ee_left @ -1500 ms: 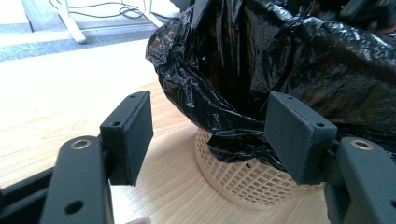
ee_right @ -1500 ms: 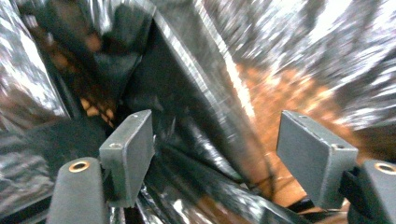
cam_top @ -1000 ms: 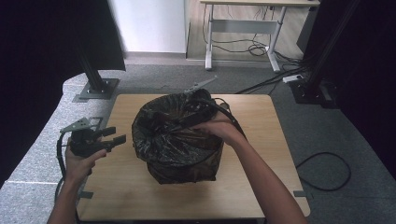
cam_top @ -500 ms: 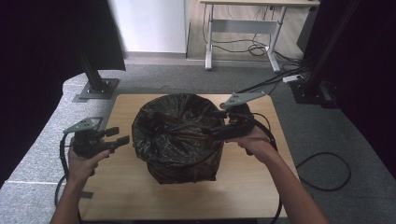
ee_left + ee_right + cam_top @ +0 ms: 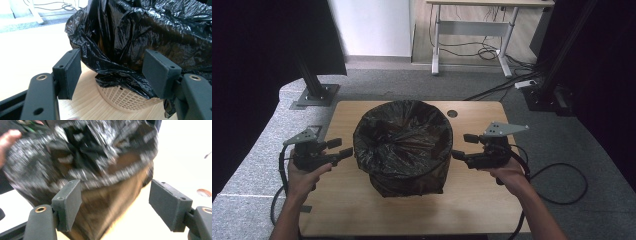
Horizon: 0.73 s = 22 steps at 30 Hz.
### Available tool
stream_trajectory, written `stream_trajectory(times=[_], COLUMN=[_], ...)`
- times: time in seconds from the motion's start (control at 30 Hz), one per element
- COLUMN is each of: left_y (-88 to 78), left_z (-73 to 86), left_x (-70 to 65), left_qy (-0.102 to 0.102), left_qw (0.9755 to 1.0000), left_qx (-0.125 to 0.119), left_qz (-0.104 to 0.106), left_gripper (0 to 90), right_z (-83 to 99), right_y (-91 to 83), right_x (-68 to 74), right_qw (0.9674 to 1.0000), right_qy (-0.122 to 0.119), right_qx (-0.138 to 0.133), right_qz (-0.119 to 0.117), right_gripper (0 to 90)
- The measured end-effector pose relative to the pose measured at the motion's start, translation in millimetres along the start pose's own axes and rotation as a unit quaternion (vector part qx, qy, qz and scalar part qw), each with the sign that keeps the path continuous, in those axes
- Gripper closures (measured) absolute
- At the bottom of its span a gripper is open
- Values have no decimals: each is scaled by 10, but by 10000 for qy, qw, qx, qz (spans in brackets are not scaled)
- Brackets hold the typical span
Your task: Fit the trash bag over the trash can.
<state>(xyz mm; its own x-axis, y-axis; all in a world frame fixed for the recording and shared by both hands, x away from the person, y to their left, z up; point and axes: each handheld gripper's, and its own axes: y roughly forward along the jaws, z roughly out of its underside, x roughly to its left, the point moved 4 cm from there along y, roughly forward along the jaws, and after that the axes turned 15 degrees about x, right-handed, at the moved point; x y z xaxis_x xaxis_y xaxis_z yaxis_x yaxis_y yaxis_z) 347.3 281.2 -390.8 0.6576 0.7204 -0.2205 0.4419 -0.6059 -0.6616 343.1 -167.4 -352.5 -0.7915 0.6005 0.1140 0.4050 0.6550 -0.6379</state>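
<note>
A basket lined with a black bin bag (image 5: 402,142) stands on the wooden table (image 5: 347,205), between the two grippers. The bag is pulled over the rim and hangs crumpled down the outside; in the left gripper view its lower edge leaves a strip of the pale lattice basket (image 5: 122,96) bare just above the tabletop.

The left gripper (image 5: 337,148) sits just beside the bag's left flank, its jaws pointing at it and spread wide with nothing between them. In its own view the two black pads frame the bag's draped skirt, which lies just ahead of the tips; whether plastic touches the pads cannot be told. The left hand (image 5: 304,175) holds the tool from behind, its cable looping off toward the table's near-left edge.

The right gripper (image 5: 464,146) stands just off the bag's right flank, jaws aimed at it and likewise parted and empty, apart from the plastic in the high view. Its own view is blurred, with the bag's rim and side ahead of the spread pads. The right hand (image 5: 507,172) grips it, a grey three-cornered plate (image 5: 504,129) on top.

A round hole (image 5: 452,113) lies in the tabletop beyond the right gripper. Past the table, a white desk frame (image 5: 472,30) stands on grey carpet.
</note>
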Motion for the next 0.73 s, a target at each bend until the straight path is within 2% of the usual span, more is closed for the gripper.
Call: stream_trajectory(times=[0.17, 0.4, 0.57, 0.73], left_y=[-1, 4, 3, 3], left_z=[1, 7, 12, 20], left_x=[-1, -15, -21, -13], left_qy=[-24, -17, -8, -13], left_qw=[10000, 10000, 10000, 10000], left_qx=[15, 37, 52, 61], left_qz=[-40, -61, -57, -75], left_gripper=[314, 314, 314, 312], right_z=[221, 403, 506, 515], right_y=[33, 37, 57, 65], right_x=[-121, -207, -252, -273], right_qw=[9998, 9995, 9991, 9990], right_qy=[175, 315, 427, 435], right_qx=[48, 31, 24, -6], right_qz=[64, 56, 50, 80], right_gripper=[255, 255, 255, 255])
